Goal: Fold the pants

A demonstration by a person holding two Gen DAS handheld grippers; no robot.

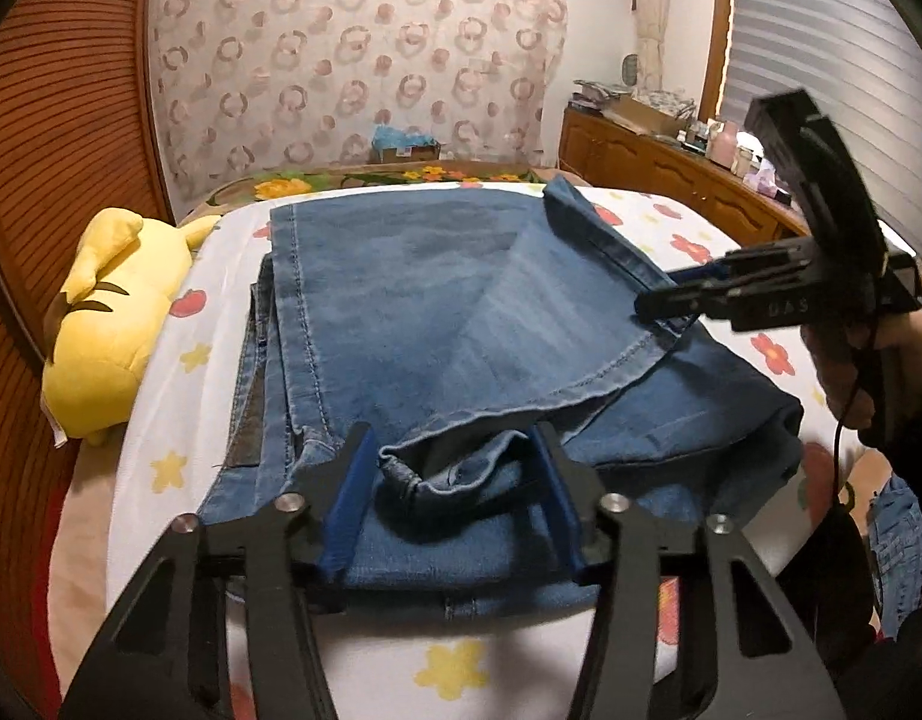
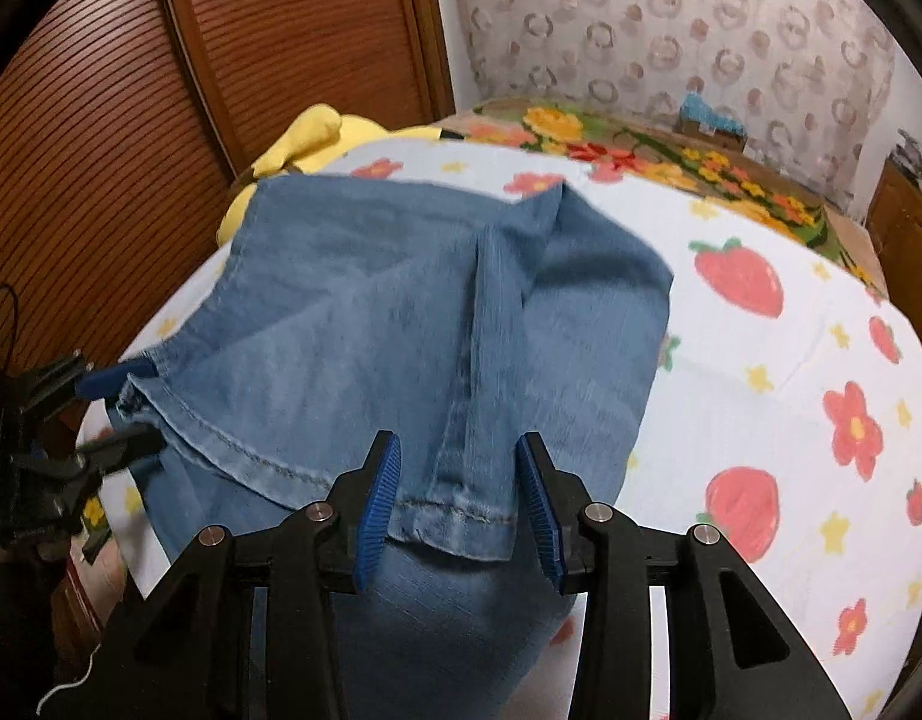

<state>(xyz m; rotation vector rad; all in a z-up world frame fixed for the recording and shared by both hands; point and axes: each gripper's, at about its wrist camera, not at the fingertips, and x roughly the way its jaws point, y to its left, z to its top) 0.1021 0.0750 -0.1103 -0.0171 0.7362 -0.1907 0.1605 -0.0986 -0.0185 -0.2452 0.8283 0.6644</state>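
Two-layered pants [image 1: 437,312], hems toward cameras

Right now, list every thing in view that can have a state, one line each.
jeans: lying on the bed, partly folded, hem end laid over the lower layers.
left gripper: open, bunched hem corner between its fingers.
right gripper: open, hem strip between its fingers.
plush toy: lying beside the bedsheet.
window blind: lowered.
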